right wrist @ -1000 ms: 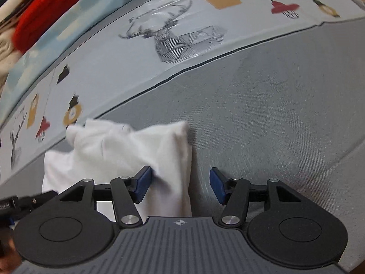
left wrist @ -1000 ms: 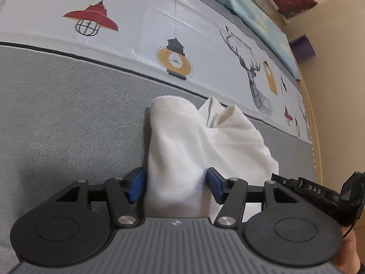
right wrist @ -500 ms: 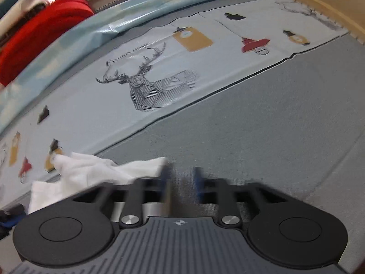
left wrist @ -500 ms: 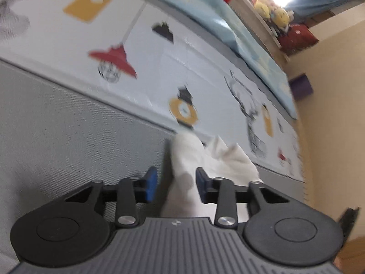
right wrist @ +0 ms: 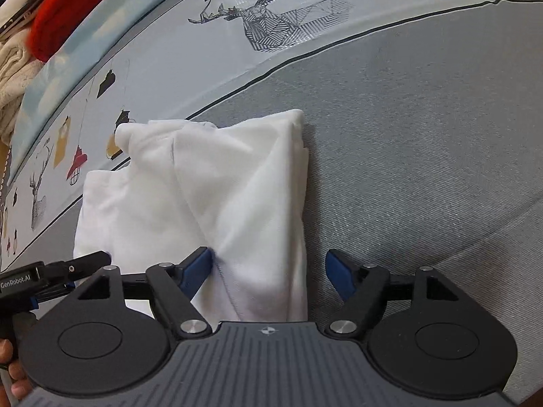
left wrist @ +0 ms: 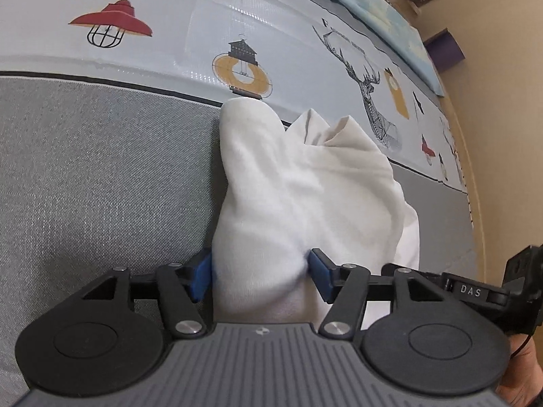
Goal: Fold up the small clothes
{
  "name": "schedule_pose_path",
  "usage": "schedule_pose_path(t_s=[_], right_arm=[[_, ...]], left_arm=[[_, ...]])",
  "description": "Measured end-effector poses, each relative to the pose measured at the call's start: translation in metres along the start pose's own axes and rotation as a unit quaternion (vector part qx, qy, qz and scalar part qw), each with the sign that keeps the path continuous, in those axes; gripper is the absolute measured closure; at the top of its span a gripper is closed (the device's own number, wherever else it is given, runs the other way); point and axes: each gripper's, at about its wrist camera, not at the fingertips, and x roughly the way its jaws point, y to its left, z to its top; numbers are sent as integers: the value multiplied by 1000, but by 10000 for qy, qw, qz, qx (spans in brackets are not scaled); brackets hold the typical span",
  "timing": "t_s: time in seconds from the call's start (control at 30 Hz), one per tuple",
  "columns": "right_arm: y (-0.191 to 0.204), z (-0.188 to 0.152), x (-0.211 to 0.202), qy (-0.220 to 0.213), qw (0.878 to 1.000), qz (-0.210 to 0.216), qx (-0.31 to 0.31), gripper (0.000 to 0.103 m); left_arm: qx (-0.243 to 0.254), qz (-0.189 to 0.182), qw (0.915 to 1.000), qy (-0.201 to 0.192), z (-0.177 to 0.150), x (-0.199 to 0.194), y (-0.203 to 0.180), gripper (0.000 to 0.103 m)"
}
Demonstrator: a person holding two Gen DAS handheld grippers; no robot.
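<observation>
Cloth: white garment [left wrist: 305, 200], folded into a loose bundle, lay on the grey mat [left wrist: 101, 176], its far tips reaching the printed sheet [left wrist: 271, 27] with lamps and deer.
Left gripper: [left wrist: 259, 273] pointed steeply down at the near end of the bundle; jaws were opening, blue pads [left wrist: 200, 271] either side of the cloth's left part, touching or just beside it, no firm pinch visible.
Right gripper: [right wrist: 269, 271] also pointed steeply down, jaws opening and wide; the garment's [right wrist: 210, 196] right edge lay between them, against the left pad [right wrist: 198, 264], while the right pad stood clear over bare mat [right wrist: 424, 156].
Between grippers: the two tools sat side by side at the near edge, each showing at the rim of the other's view.
Background: red and cream fabrics [right wrist: 57, 13] piled beyond the sheet.
</observation>
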Motion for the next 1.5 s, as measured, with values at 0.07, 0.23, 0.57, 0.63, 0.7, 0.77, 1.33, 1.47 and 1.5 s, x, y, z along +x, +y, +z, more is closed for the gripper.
schedule_pose_path(t_s=[0.07,0.23,0.57,0.63,0.7,0.77,1.33,1.47,1.5], right_arm=[[7,0,3,-17,9999,6,-123,33],[15,2,4,-128,9994,108,-294,66],[95,1,-28,-2060,9667,887,-1229,70],[110,-2,-32,-2571,9553,625,-1316,46],[113,0,-26,-2530,9587,229,-1281,38],[111,4,-16,-2172,9679,233,-1241,41],[95,-15,21,-555,9923,319,-1060,99],[89,-17,31,-85,9938,218,-1084,99],[91,-19,30,-87,9933,171,-1138,99]], left_arm=[[74,28,10000,-6,1,1,-2,42],[594,173,9979,-181,2,-6,-17,68],[548,495,9671,-2436,14,-112,6,53],[288,579,9650,-2542,17,-124,22,51],[14,650,9671,-2461,19,-126,36,51],[-120,679,9719,-2251,18,-121,45,52],[329,1244,9909,-385,-7,-65,65,92],[380,1488,9875,-358,-11,-67,62,87],[400,1479,9872,-440,-11,-71,61,87]])
